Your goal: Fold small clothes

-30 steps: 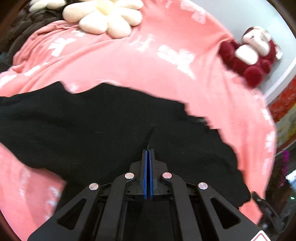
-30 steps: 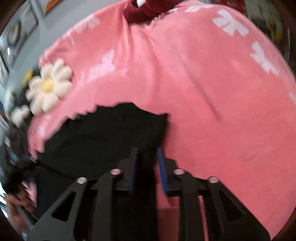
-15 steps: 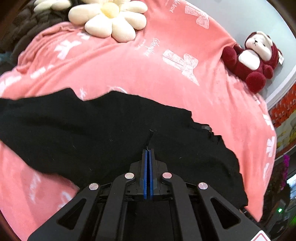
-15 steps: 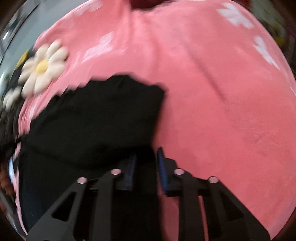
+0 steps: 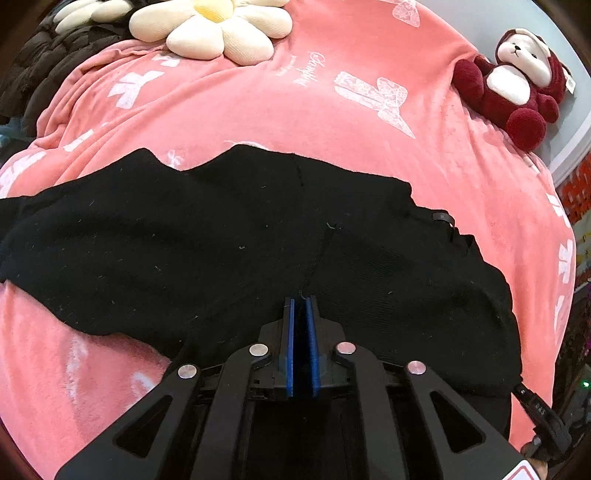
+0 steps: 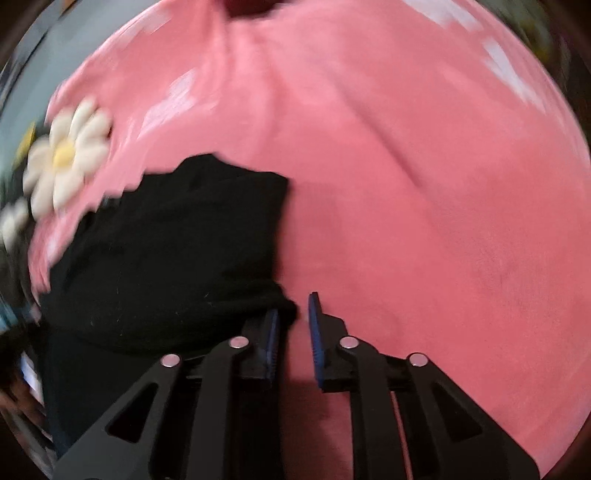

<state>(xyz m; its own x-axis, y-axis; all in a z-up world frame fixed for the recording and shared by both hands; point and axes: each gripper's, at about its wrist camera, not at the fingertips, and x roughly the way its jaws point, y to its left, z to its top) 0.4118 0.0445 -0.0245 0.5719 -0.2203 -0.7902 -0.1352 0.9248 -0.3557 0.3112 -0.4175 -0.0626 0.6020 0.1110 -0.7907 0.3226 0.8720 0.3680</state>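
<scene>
while right gripper (image 6: 293, 325) now spread beside black garment (image 5: 258, 236) edge, released since a second ago; left gripper (image 5: 301, 317) pinching cloth, spread on pink blanket (image 5: 332, 103); fold probably mid-way.

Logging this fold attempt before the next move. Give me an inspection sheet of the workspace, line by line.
Surface: pink blanket with white bow prints, wrinkled, covering the whole work area.
Job's things: black garment spread flat across the blanket, lint-flecked; its right edge lies beside the right tool.
Clutter: daisy-shaped cushion and dark red plush bear at the far edge; dark quilted jacket far left.
Grippers: left tool with pads nearly together, pinching black fabric; right tool open, only blanket between its pads.
Cables: nothing seen.
Surroundings: pale wall behind the bear; the right wrist view is motion-blurred.
</scene>
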